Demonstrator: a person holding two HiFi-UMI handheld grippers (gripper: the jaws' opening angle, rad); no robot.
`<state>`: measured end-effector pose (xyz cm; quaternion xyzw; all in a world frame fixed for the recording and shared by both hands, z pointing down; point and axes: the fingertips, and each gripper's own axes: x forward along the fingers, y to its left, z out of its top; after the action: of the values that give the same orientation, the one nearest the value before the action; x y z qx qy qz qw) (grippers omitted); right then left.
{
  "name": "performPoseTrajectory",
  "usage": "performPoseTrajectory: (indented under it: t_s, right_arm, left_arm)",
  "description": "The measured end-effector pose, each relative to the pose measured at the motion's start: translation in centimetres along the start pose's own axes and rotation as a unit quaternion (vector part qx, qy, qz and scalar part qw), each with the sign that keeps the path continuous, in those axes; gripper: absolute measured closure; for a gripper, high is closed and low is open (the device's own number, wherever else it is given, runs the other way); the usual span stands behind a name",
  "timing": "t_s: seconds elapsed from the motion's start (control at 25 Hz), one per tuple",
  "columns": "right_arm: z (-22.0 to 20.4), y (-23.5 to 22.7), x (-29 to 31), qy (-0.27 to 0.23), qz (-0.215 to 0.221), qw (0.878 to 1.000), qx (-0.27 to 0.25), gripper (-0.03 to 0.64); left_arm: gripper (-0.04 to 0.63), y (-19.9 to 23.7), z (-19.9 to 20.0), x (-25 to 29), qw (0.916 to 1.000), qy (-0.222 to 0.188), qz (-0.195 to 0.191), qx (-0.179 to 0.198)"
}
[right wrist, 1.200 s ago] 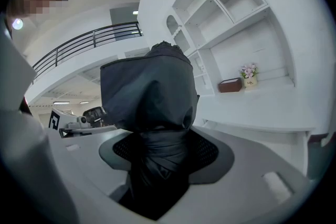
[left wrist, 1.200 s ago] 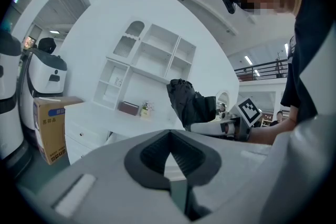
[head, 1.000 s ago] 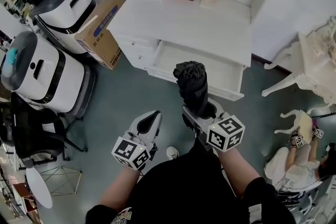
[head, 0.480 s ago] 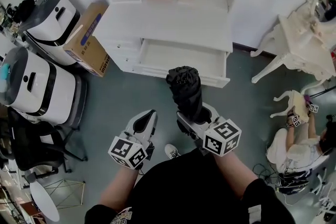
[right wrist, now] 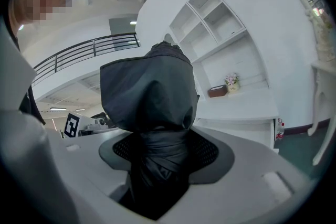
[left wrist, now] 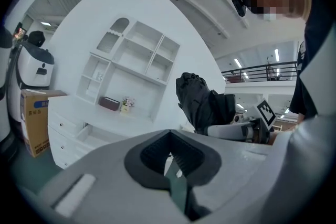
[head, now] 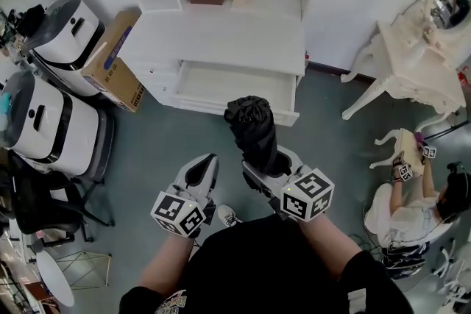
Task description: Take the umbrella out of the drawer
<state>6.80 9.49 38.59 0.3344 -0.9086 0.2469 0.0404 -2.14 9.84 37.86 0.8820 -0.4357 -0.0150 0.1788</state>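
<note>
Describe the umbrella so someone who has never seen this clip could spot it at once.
Find the white desk with its open drawer. In front of it, the right gripper is shut on a folded black umbrella standing up from its jaws. It is the only black fabric bundle; the left gripper beside it holds nothing.

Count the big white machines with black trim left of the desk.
2. One machine stands beside the cardboard box; the other machine is nearer the person, beside the black chair. Others may be out of frame.
</note>
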Motion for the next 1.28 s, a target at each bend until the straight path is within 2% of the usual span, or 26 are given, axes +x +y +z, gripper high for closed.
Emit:
performPoseTrajectory:
  t_s: [0.24, 0.8, 1.28]
  right_arm:
    - [-0.1, -2.7, -3.3, 0.015, 0.03, 0.999, 0.001, 0.331]
    - [-1.3, -7.4, -7.4, 0.051, 0.079, 0.996, 0.001, 0.333]
    - [-1.3, -7.6, -8.8, 0.048, 0.09, 0.995, -0.006, 0.333]
  left_arm:
    - [0.595, -3.7, -1.1, 2.6, 0.9996, 0.0, 0.028, -0.006]
    - [0.595, -8.5, -4.1, 6.6, 0.9968, 0.001, 0.076, -0.024]
    - [0.595, -10.5, -4.5, 6.9, 0.997, 0.002, 0.075, -0.017]
